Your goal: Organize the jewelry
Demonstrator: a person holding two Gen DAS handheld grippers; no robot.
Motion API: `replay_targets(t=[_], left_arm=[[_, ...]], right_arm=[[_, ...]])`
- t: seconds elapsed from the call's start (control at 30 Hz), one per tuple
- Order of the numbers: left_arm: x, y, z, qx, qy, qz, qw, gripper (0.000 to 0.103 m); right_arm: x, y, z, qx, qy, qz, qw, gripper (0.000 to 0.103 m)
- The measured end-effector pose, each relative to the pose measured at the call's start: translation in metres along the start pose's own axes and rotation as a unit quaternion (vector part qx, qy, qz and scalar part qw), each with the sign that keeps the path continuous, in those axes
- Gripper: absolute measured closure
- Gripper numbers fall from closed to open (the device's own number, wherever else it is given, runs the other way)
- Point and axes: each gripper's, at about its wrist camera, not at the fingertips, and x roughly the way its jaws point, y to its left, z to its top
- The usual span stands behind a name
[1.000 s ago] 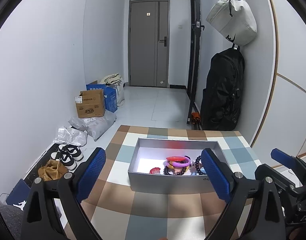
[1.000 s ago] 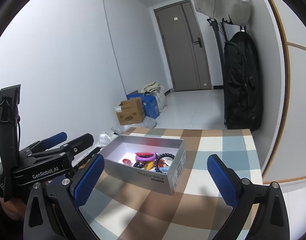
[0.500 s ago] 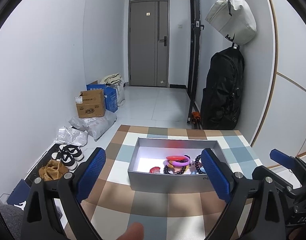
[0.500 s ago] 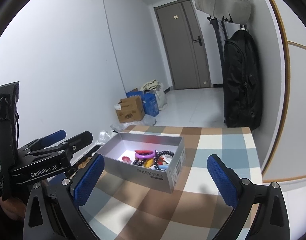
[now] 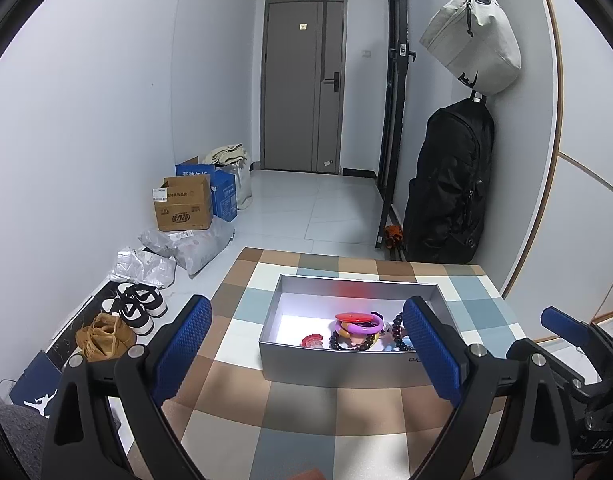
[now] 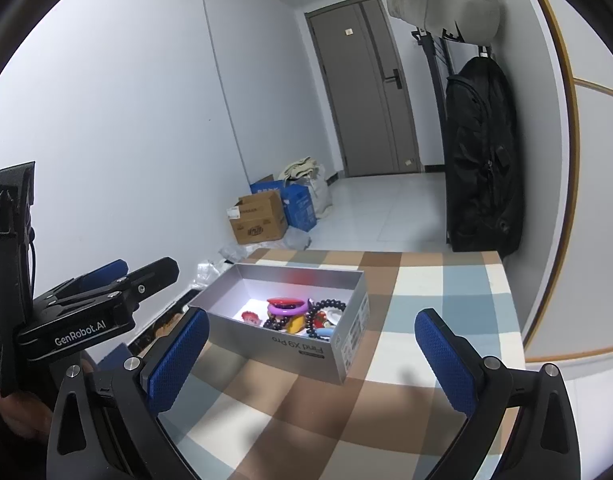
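Note:
A silver box (image 5: 338, 368) stands on the checked tablecloth (image 5: 306, 420); it also shows in the right wrist view (image 6: 298, 348). Inside lie a red bangle (image 5: 356, 317), a purple bangle (image 5: 358, 326), a dark bead bracelet (image 5: 352, 345) and a small red piece (image 5: 312, 339). My left gripper (image 5: 306, 348) is open and empty, held above the table in front of the box. My right gripper (image 6: 312, 354) is open and empty, to the right of the left one, which shows at its left (image 6: 106, 300).
The table's far edge meets a floor with cardboard boxes (image 5: 184, 206), plastic bags (image 5: 186, 242) and shoes (image 5: 136, 306) at the left. A black backpack (image 5: 450, 188) and a white bag (image 5: 474, 40) hang on the right wall.
Both grippers stay open and nearly still. A fingertip that showed at the bottom of the left wrist view half a second ago has dropped out of sight.

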Motion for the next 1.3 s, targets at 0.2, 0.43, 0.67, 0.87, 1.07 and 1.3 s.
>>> replay_targets(t=[0.2,0.43,0.67,0.87,1.07,1.3], left_arm=[[0.0021,-0.0004,-0.0011,0.002,0.005,-0.003,1.0,0.009],[0.0029,0.0033,0.0007,-0.01,0.007,-0.004,0.9999,0.009],[0.0045,0.0057,0.0009,-0.021,0.013,-0.002,0.9997,0.009],[0.0043,0.0052,0.0008,-0.02,0.015,-0.004,0.9997,0.009],[0.0047,0.0049,-0.0001,-0.021,0.017,-0.005,0.9996,0.009],[0.004,0.0024,-0.0008,-0.013,0.017,-0.008,0.9997,0.009]], right_arm=[[0.0008,0.0013,-0.0002,-0.002,0.001,0.0,1.0,0.0],[0.0019,-0.0006,-0.0002,0.001,0.004,-0.003,1.0,0.0],[0.0029,-0.0004,-0.0011,0.001,0.008,-0.003,1.0,0.0],[0.0026,-0.0012,-0.0007,0.002,0.007,-0.005,1.0,0.0],[0.0037,-0.0007,-0.0013,0.002,0.009,-0.006,1.0,0.0],[0.0046,-0.0012,-0.0019,0.003,0.012,-0.006,1.0,0.0]])
